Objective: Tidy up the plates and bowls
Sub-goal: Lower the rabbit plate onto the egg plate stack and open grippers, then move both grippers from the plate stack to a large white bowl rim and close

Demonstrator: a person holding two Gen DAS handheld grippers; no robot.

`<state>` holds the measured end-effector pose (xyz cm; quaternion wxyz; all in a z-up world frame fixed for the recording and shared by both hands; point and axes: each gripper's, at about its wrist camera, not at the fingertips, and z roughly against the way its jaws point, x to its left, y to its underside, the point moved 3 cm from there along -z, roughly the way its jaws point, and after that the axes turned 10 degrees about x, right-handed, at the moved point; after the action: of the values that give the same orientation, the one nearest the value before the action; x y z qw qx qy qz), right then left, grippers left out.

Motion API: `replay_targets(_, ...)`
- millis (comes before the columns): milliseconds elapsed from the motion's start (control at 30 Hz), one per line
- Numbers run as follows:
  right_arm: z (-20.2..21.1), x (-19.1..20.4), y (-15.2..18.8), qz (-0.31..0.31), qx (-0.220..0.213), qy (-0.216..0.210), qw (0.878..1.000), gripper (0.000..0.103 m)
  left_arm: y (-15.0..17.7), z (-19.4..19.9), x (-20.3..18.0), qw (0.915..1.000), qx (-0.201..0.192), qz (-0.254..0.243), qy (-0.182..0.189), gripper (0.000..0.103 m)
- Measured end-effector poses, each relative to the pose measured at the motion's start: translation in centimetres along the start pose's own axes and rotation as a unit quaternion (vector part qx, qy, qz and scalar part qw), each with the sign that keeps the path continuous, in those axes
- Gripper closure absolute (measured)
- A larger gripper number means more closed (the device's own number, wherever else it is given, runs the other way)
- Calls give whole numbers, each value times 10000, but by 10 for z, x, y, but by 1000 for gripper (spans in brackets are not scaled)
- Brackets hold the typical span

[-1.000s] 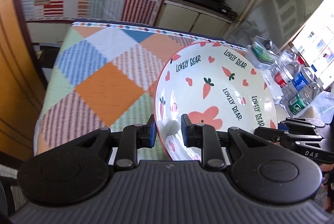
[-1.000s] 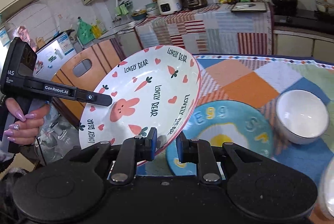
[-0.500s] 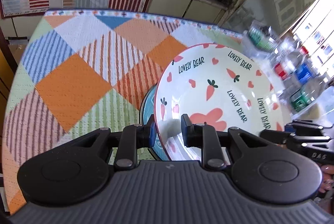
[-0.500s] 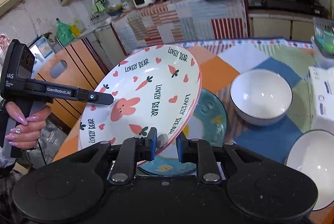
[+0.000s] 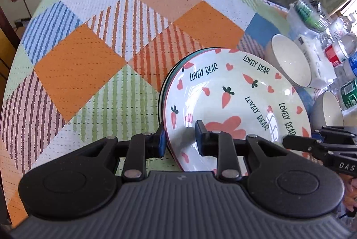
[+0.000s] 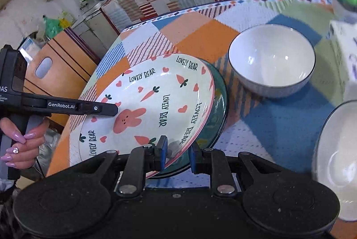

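Carrot plate [image 6: 156, 105] over teal plate [image 6: 219, 109], possibly touching

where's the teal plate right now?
On the tablecloth, directly under the carrot plate; the teal plate peeks out beside the white bowl.

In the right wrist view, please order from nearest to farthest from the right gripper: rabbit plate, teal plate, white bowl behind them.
1. Rabbit plate, between the right gripper's fingers.
2. Teal plate, directly underneath.
3. White bowl, farther back, to the right.
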<state>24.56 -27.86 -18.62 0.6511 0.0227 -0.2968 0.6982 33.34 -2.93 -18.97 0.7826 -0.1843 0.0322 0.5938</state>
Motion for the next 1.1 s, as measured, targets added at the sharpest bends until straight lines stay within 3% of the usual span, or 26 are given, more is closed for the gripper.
replay_targets(167, -6, 1, -2, -174, 68, 158, 9997, 77, -3, -6, -6, 9994, 89, -164, -292, 78)
replay_targets(433, -10, 20, -4, 157, 79, 1000, 9948, 73, -6, -11, -6, 9991, 113, -56, -417, 77)
replay_targets(767, -17, 48, 11, 1024, -80, 2347, 9666, 69, 2, -10, -13, 9973, 141, -194, -698, 81)
replay_targets(933, 4, 38, 7, 449, -353, 2022, 9777, 69, 11, 10, -29, 9977, -7, -348, -577, 82)
replay_targets(1100, 30, 51, 11, 593, -487, 1896, 9789, 69, 24, 40, -49, 9975, -173, -510, -464, 82)
